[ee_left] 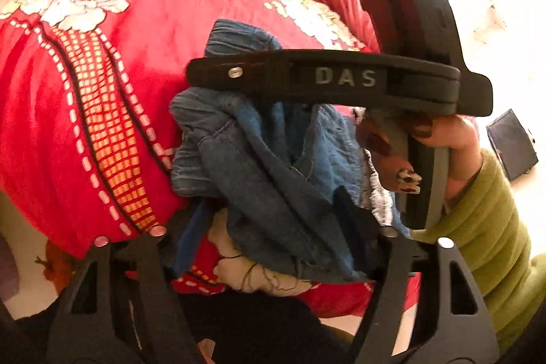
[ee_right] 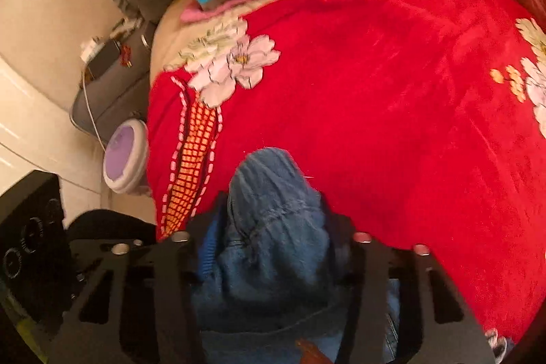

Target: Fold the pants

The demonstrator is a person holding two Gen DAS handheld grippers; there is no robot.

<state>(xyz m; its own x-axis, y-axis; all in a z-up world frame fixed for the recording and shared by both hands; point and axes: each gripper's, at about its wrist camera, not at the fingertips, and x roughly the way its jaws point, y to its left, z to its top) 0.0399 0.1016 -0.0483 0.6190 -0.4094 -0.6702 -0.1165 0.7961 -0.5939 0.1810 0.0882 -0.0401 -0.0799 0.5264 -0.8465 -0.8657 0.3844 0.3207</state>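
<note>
The pants hang bunched in the air over the red bed, so I judge the step is lifting them to shake out; no fold is made yet. Next they must be spread flat on the bed, legs together. The left tongs are closed on denim near the bottom of the bundle. The right tongs are clenched on a denim bunch too, their fingers narrow around it.

Red floral blanket covers the bed beside a pale wall.
</note>
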